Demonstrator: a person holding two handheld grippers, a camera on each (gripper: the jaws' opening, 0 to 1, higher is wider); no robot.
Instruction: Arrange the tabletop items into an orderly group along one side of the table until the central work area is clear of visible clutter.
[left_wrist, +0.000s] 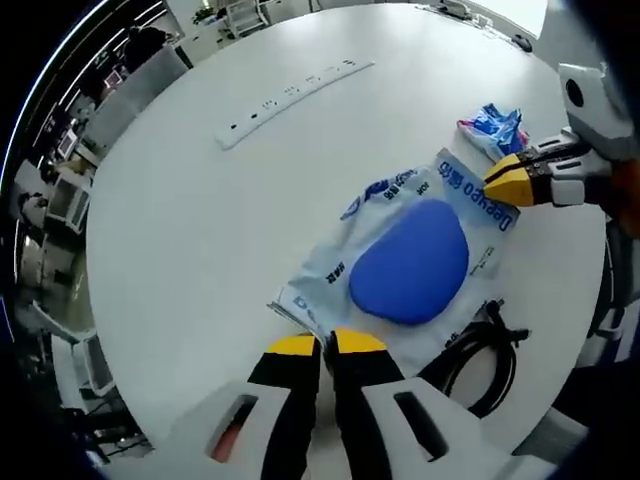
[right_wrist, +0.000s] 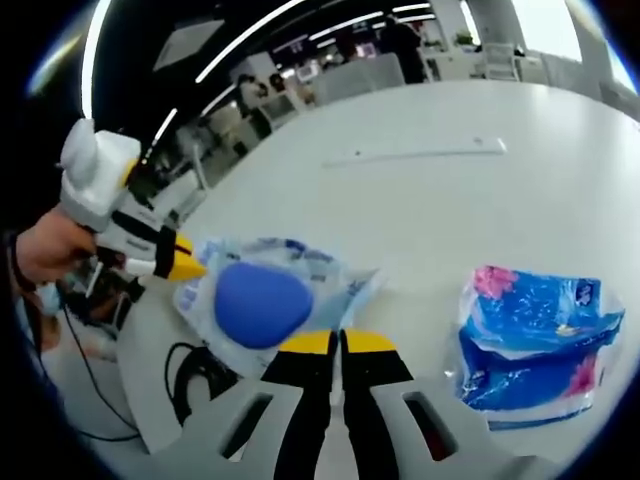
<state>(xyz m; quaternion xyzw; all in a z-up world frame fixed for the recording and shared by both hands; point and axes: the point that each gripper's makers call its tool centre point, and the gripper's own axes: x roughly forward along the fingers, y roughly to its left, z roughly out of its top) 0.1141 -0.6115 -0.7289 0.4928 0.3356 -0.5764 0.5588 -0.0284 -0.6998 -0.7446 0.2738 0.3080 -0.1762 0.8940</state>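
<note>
Clear bag (left_wrist: 420, 250) pinched at opposite edges by both tools.

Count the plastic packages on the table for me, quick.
2. The clear bag with the blue pad lies between both tools, each shut on an edge. The blue tissue pack sits apart beside it. Others may be out of frame.

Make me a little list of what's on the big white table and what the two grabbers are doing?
table: white and round
bag: clear plastic with blue print, a blue oval thing inside it
left gripper: jaws shut on the bag's near edge
right gripper: jaws shut on the bag's opposite edge
tissue pack: blue, crinkly, lying apart from the bag
power strip: long and white, farther back on the table
cable: black, coiled at the table edge beside the bag
</note>
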